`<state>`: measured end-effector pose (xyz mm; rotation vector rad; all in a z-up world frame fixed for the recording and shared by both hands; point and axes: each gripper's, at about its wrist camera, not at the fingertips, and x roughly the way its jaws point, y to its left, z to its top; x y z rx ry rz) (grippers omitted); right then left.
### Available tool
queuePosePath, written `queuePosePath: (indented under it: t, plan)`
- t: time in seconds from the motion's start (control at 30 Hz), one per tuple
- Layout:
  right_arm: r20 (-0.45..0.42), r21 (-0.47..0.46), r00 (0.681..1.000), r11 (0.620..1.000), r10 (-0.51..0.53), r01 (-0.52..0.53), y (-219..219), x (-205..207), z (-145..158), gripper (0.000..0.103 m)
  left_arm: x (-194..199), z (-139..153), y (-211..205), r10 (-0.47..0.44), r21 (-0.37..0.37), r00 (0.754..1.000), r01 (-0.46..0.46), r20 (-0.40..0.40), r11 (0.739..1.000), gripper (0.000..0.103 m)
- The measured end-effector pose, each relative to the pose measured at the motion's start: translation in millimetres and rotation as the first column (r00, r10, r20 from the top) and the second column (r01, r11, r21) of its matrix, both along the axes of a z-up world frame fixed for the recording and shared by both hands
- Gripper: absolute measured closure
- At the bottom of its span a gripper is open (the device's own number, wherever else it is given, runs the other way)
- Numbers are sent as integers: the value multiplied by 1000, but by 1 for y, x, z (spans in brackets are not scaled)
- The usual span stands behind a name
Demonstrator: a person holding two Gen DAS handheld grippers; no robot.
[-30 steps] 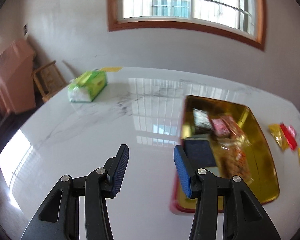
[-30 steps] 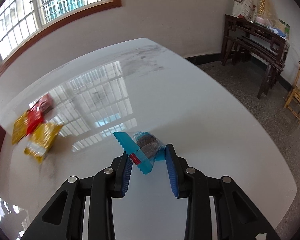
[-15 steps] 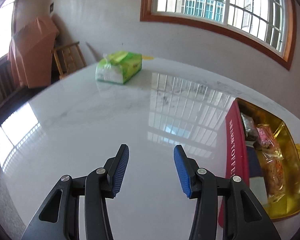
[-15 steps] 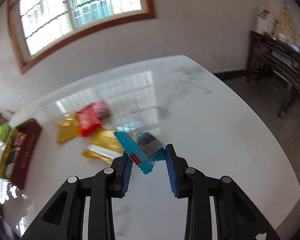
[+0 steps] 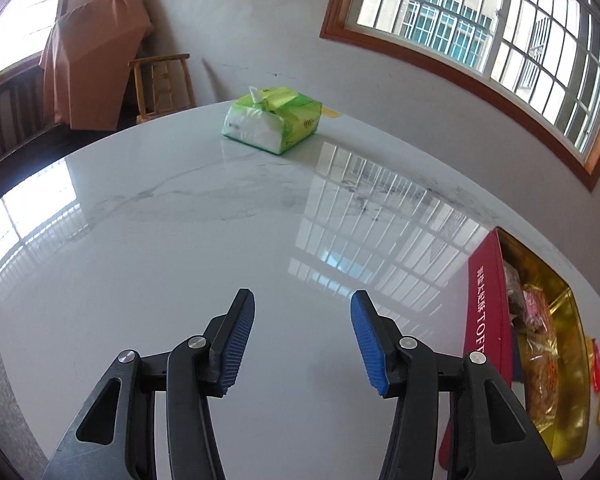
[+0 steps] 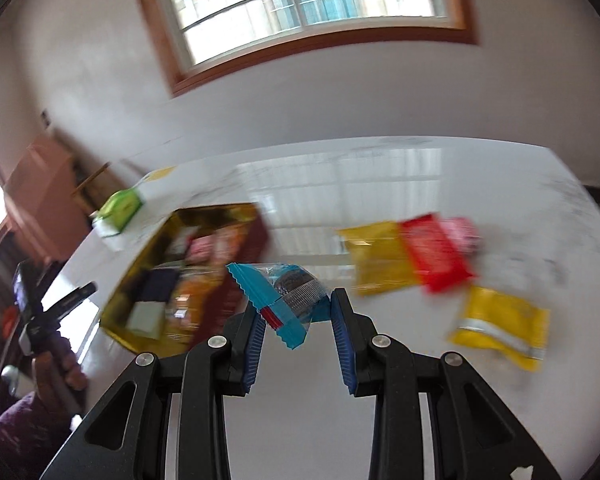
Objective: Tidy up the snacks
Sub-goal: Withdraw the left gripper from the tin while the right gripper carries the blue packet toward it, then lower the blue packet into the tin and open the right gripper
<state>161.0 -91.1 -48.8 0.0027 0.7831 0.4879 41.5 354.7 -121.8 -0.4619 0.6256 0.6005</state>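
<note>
Two hand-held grippers in view. Right hand-held gripper (image 6: 296, 308) clamped on a blue snack packet (image 6: 278, 298): blue pads pinch the wrapper from either side, dark round snack visible through the clear part, serrated end sticking out to the left, a red stripe near the left pad. Packet held clear above the white marble worktop (image 6: 380, 420). Right wrist view is motion-blurred.

Left hand-held gripper (image 5: 302, 340) with its pads wide apart and nothing between them, hovering over a bare, glossy stretch of the worktop (image 5: 160, 260).

Tin tray (image 5: 488, 300), red outside and gold inside, sits at the right of the left wrist view; white lettering on its red wall. Inside it: several wrapped snacks, among them a pink one (image 5: 534, 304) and an orange-brown one (image 5: 542, 376). In the right wrist view the same tray (image 6: 136, 264) lies left of and beyond the held packet.

Loose on the worktop, right of the tray: one yellow packet (image 6: 376, 258) partly overlapped by a red packet (image 6: 434, 256), a pink packet (image 6: 462, 234) touching the red one's far side, and another yellow packet (image 6: 500, 326) nearer, just apart from the group.

Green tissue pack (image 5: 272, 120) at the far edge of the worktop, well apart from the tray, one tissue poking up.

Window (image 5: 480, 36) with a wooden frame on the wall behind.
</note>
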Motion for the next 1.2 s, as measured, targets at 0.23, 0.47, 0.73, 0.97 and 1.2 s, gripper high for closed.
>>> queuePosePath:
  t: [0.23,0.47,0.73,0.97,1.2]
  plan:
    - [-19,-61,987,985,159,-160,89,13,-14,73,-1,5,-7,5,48,1000,-5,-5,999,46]
    - [-52,-153,976,964,211,-217,136,32,-36,73,-3,7,-9,-2,67,1000,2,3,998,41]
    - [-50,-247,980,948,194,-200,155,49,-53,72,-1,7,-11,-11,74,1000,11,1,997,41]
    - [-39,-280,980,940,194,-197,161,50,-56,72,0,8,-12,-20,82,1000,19,2,996,41]
    - [-17,-217,977,953,211,-210,158,33,-46,59,0,8,-12,-21,76,1000,20,3,997,41]
